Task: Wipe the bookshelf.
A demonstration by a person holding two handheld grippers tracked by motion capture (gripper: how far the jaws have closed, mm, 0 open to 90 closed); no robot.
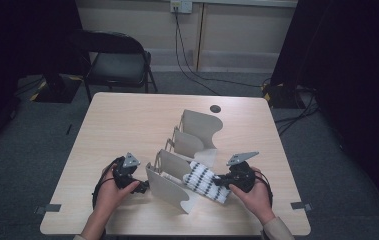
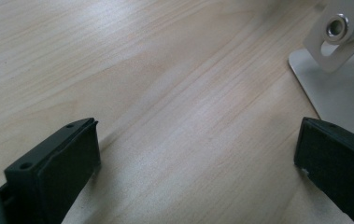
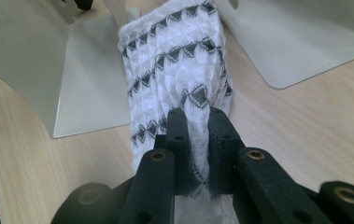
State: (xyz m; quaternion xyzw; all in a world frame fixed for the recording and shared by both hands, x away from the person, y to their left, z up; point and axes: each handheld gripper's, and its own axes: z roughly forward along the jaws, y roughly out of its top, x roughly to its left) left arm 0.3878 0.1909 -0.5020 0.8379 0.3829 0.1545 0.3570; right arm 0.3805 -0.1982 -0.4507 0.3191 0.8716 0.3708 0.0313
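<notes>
Grey carpet surrounds a pale wooden surface [image 1: 127, 125], with a black folding chair [image 1: 119, 62] behind it and cables trailing from a wall socket. On the surface stands a beige metal rack [image 1: 187, 145] of upright dividers, running from the near middle toward the far side. Both forearms come in from the near edge. The left hand [image 1: 114, 192] rests low on the surface just left of the rack's nearest divider, holding the left gripper [image 2: 198, 154] level and aimed at that divider's foot; its jaws stand wide apart with bare wood between them, and the rack's base plate lies beside the right jaw. The right hand [image 1: 252, 192] sits at the rack's right side, wrist angled inward, pointing the right gripper [image 3: 197, 135] leftward into the nearest slot. Its jaws are pinched narrowly on an edge of a white cloth [image 3: 174, 70] with black zigzag bands. That cloth lies half inside the slot between the first two dividers, its gripped end sticking out onto the surface toward the right hand.
</notes>
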